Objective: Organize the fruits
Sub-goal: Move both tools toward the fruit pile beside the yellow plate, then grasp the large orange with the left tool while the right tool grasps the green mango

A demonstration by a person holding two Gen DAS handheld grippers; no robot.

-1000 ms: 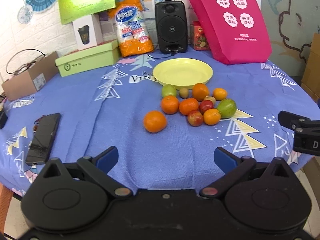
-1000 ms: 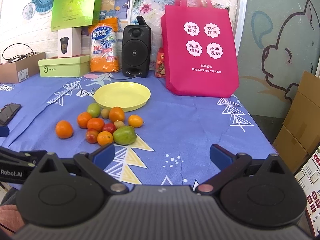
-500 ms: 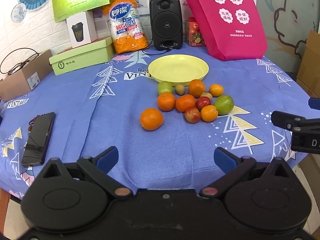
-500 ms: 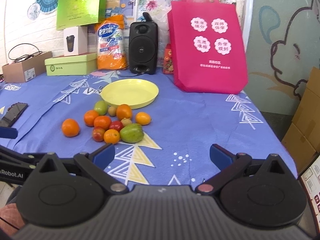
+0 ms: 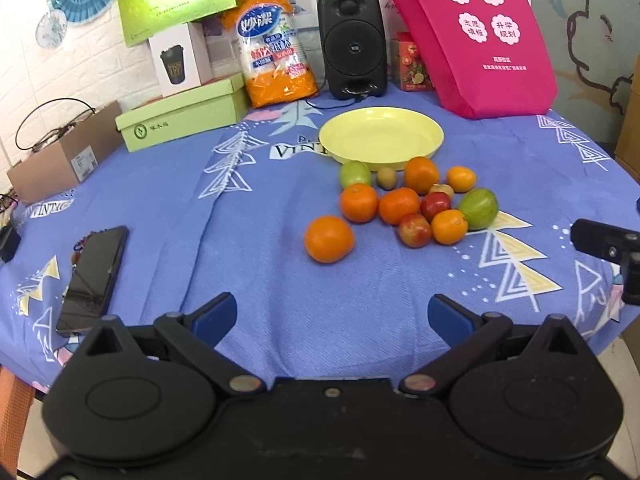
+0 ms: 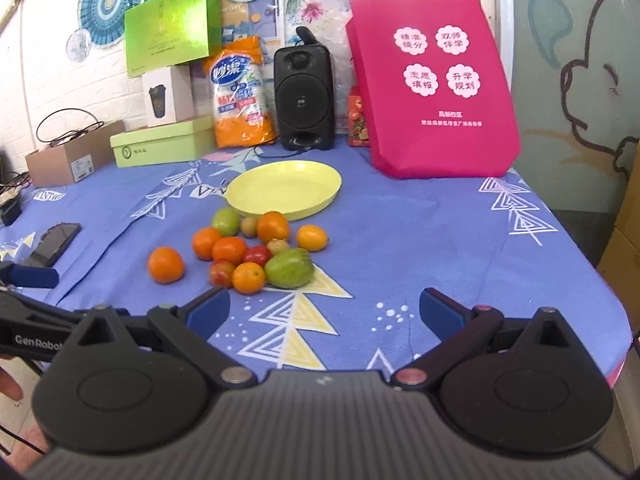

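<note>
Eleven fruits (image 5: pixel 408 204) cluster mid-tabletop just before one empty yellow plate (image 5: pixel 382 137): six orange, two green, two red, one small brown kiwi. Left gripper (image 5: pixel 331 314) and right gripper (image 6: pixel 324 307) both gape wide, holding nothing, over the near edge.

Our right gripper (image 6: pixel 324 306) spread wide, empty, above blue tablecloth (image 6: pixel 420 240). Fruit cluster (image 6: pixel 256 250) ahead, just before yellow plate (image 6: pixel 285 188); lone orange (image 6: pixel 166 265) apart, left. Our left gripper (image 6: pixel 28 276) at left edge. Pink bag (image 6: pixel 434 88) behind.
</note>
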